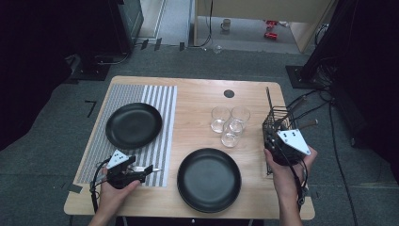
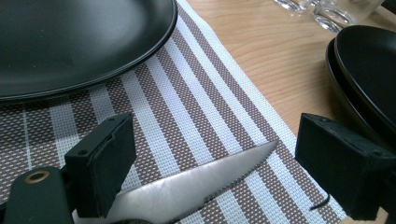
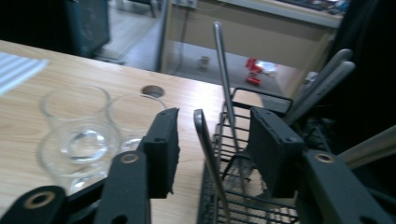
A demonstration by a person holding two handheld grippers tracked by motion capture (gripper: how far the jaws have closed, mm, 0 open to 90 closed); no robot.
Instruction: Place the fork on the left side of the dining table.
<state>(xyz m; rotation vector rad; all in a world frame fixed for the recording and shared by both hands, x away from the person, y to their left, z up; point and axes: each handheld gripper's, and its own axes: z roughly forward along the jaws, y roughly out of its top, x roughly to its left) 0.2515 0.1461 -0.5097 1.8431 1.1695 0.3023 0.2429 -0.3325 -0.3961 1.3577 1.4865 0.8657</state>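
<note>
My left gripper [image 1: 141, 170] rests low over the near edge of the striped placemat [image 1: 165, 101]. In the left gripper view, my left gripper [image 2: 217, 140] has its jaws wide apart. A serrated knife [image 2: 196, 186] lies on the placemat [image 2: 201, 107] between them, untouched by the pads; its tip [image 1: 156, 169] points right. My right gripper [image 1: 276, 135] is at the black wire cutlery basket [image 1: 275, 117]. In the right gripper view, my right gripper [image 3: 215, 130] has its jaws on either side of a thin metal utensil handle [image 3: 205, 140], with gaps on both sides.
A black plate [image 1: 133, 125] sits on the placemat and a second black plate [image 1: 209, 179] on the bare wooden table [image 1: 197, 94] near the front. Three clear glasses [image 1: 229, 125] stand left of the basket. More utensil handles [image 3: 322, 79] lean in the basket.
</note>
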